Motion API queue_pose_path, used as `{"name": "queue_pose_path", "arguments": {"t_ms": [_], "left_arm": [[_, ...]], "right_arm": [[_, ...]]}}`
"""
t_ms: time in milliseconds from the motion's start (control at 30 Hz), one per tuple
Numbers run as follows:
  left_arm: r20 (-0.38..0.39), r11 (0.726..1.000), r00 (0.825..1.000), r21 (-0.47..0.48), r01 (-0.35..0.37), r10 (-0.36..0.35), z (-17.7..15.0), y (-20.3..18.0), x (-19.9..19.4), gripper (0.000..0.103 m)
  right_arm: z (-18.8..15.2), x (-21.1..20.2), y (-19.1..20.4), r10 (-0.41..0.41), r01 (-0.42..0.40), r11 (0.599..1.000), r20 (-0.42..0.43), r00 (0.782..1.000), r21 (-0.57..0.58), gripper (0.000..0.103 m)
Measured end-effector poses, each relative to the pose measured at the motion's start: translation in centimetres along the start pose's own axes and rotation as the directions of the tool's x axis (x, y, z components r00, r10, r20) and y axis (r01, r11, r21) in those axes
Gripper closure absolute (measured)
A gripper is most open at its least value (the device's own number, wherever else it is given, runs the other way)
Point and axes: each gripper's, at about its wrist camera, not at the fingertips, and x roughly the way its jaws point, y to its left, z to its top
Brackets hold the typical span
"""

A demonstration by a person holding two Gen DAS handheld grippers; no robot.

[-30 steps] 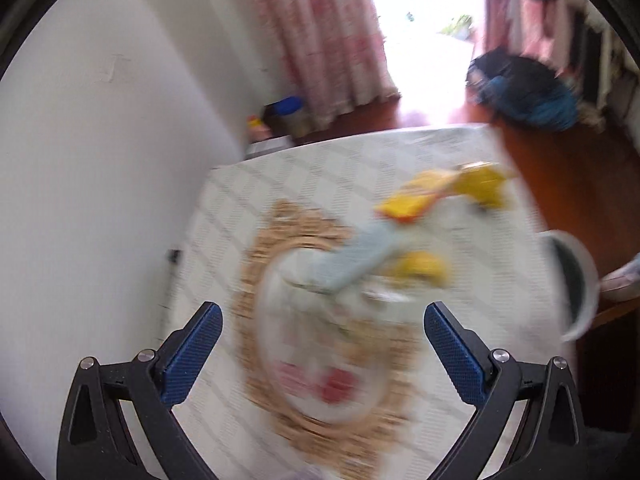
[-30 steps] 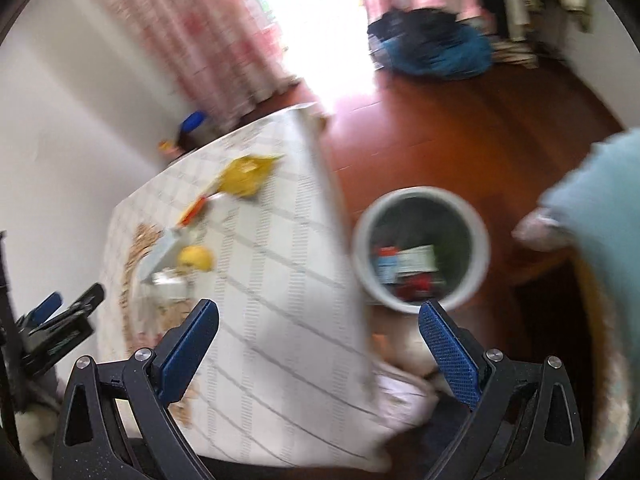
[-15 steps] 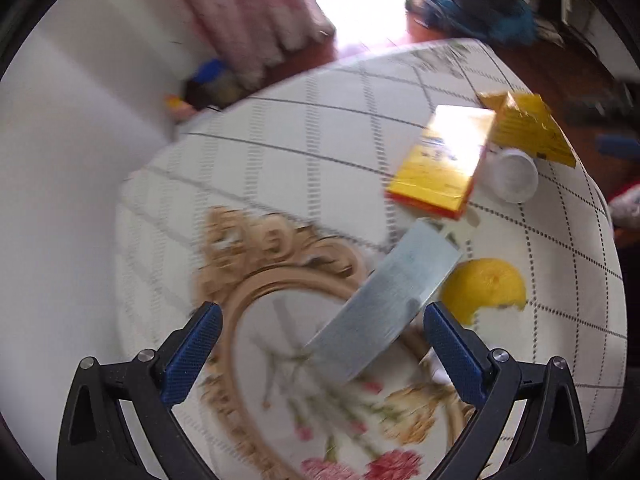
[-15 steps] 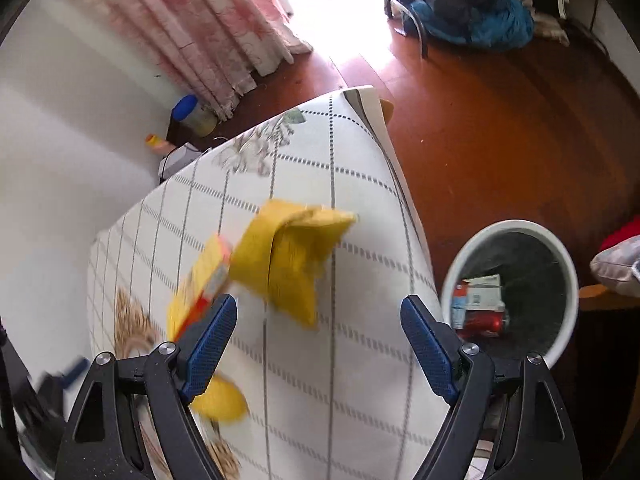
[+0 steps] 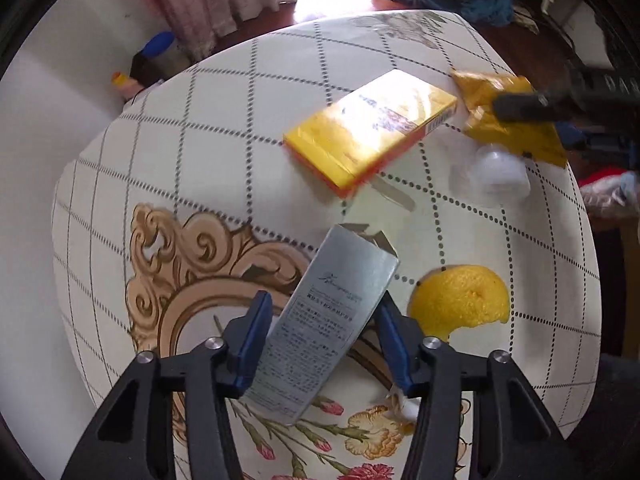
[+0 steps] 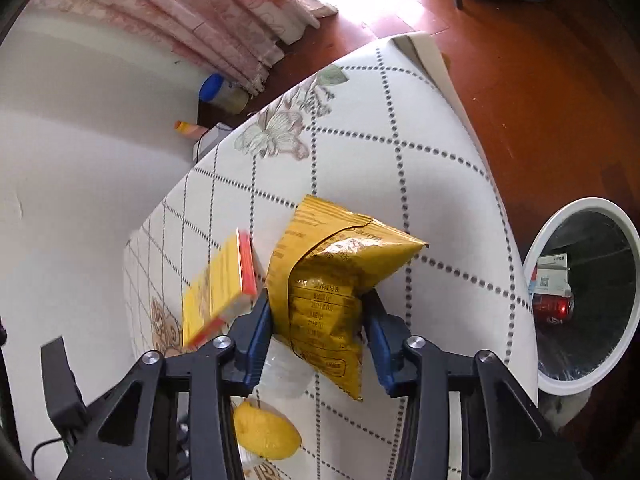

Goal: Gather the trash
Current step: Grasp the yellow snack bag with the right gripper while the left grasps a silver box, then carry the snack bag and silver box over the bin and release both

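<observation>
My left gripper (image 5: pixel 322 342) is shut on a silver-grey carton (image 5: pixel 320 336) lying on the table. My right gripper (image 6: pixel 318 326) is shut on a crumpled yellow snack bag (image 6: pixel 328 284), which also shows at the right of the left wrist view (image 5: pixel 508 120). A yellow box (image 5: pixel 372 128) lies between them; it also shows in the right wrist view (image 6: pixel 220 292). A yellow citrus peel (image 5: pixel 460 302) and a clear plastic cup (image 5: pixel 496 172) lie on the cloth. A white trash bin (image 6: pixel 584 292) with a red can inside stands on the floor at the right.
The table has a white checked cloth (image 5: pixel 192 152) with a floral print. Its right edge (image 6: pixel 480 160) drops to a red wooden floor. A white wall is on the left, with pink curtains (image 6: pixel 200 12) and bottles behind the table.
Both grippers have moved down to the table and closed: the left on the silver carton, the right on the yellow snack bag. Both were open half a second ago.
</observation>
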Motion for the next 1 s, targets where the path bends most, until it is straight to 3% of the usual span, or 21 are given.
{"name": "queue_pose_path", "arguments": {"t_ms": [133,333,533,733,1000], "left_arm": [[0.012,0.995,1.000,-0.095,0.017,-0.016,-1.8,0.9,-0.9,0.065],[0.084,0.973,0.996,-0.230,-0.016,0.036,-6.5,1.7,-3.1,0.067],[0.179,0.948,0.981,-0.317,-0.018,0.079,-9.9,1.0,-8.1,0.068],[0.289,0.931,0.953,-0.365,0.026,0.087,-9.7,0.5,-11.9,0.068],[0.402,0.952,0.915,-0.285,0.111,0.013,-5.7,-5.1,-16.2,0.068]], "right_arm": [[-1.5,-1.2,0.2,-0.021,0.021,0.999,0.009,1.000,-0.033,0.062],[-4.2,-4.2,0.8,-0.049,0.054,0.994,0.061,0.997,-0.100,0.064],[-6.3,-7.6,2.4,-0.041,0.062,0.983,0.124,0.991,-0.172,0.065],[-8.6,-11.9,3.6,-0.015,0.059,0.973,0.192,0.981,-0.224,0.065],[-9.5,-19.0,0.8,0.002,0.056,0.982,0.306,0.952,-0.180,0.065]]}}
